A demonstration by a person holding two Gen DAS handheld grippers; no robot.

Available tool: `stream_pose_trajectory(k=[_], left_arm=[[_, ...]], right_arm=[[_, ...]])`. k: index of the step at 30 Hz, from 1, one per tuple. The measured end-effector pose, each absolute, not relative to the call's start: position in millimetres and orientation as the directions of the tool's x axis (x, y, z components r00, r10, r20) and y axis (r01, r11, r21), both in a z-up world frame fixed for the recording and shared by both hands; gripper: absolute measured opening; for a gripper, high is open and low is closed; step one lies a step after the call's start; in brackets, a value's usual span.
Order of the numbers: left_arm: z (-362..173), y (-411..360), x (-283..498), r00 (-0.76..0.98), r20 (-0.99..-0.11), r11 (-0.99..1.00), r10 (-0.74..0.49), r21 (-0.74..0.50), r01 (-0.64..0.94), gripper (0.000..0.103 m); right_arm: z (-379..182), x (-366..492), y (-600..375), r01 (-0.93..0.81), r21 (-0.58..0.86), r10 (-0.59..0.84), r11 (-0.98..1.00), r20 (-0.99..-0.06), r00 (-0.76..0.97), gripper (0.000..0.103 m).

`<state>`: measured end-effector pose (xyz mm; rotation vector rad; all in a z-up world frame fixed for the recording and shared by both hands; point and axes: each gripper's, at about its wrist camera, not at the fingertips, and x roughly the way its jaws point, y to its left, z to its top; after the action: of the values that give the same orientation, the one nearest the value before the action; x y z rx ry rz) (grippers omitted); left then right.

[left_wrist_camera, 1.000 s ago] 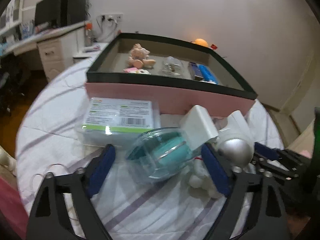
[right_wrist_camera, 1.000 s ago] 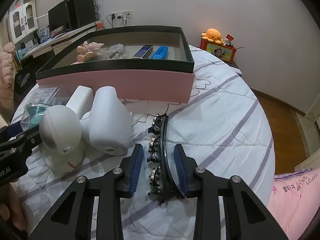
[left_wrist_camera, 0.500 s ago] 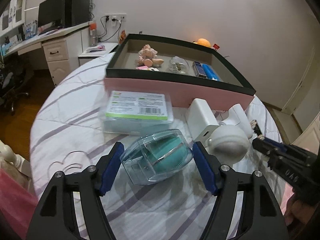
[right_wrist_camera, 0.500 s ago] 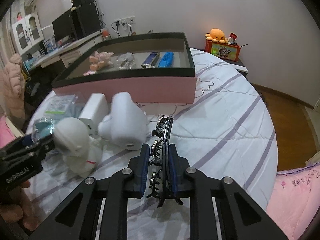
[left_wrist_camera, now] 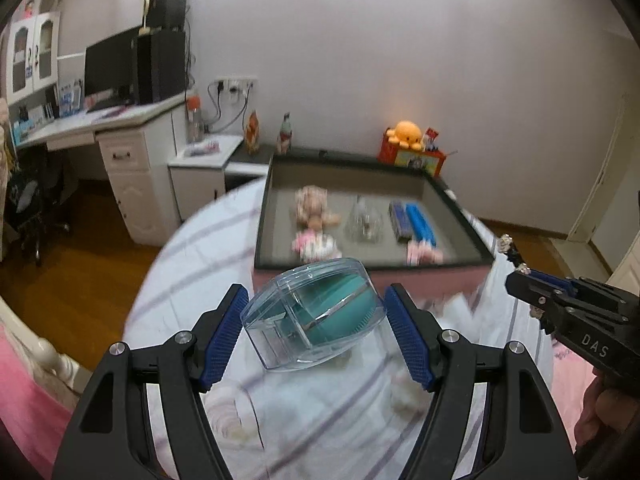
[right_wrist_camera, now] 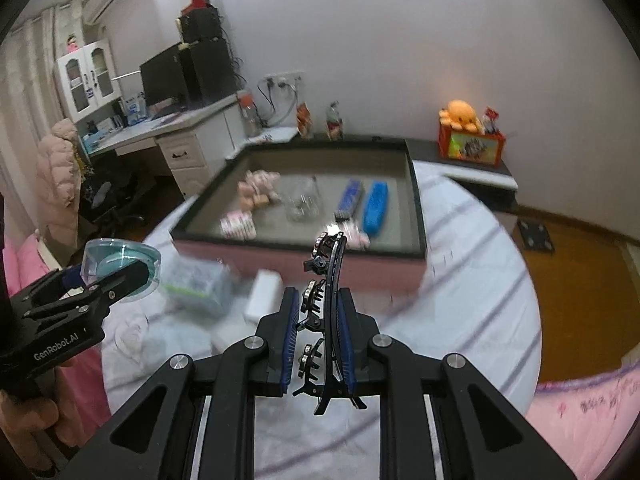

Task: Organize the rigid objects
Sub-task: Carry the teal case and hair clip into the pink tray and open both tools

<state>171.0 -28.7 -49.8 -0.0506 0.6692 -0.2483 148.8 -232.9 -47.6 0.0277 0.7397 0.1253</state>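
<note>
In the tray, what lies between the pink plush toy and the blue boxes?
A small clear container lies there, apart from the plush toy and the blue boxes. Both wrist views show it inside the tray.

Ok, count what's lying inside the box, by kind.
Doll: 1
Pink packs: 2
Clear container: 1
Blue bars: 2
Total: 6
</note>
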Motion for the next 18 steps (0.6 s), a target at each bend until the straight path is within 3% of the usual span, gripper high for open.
stream_pose_trajectory(k=[9, 18], left_arm=[[-6, -49, 258, 0.783, -0.562, 0.961, -0.267, -0.096, 0.259, 0.072], [-30, -98, 373, 0.701, -0.655, 0.950, -0.282, -0.091, 0.298, 0.072]], right_arm=[[-10, 242, -232, -0.153, 0.082, 0.169, 0.985, -0.657, 0.735, 0.019], [-36, 354, -251, -0.126, 0.138, 0.187, 0.982, -0.744, 0.642, 0.019]])
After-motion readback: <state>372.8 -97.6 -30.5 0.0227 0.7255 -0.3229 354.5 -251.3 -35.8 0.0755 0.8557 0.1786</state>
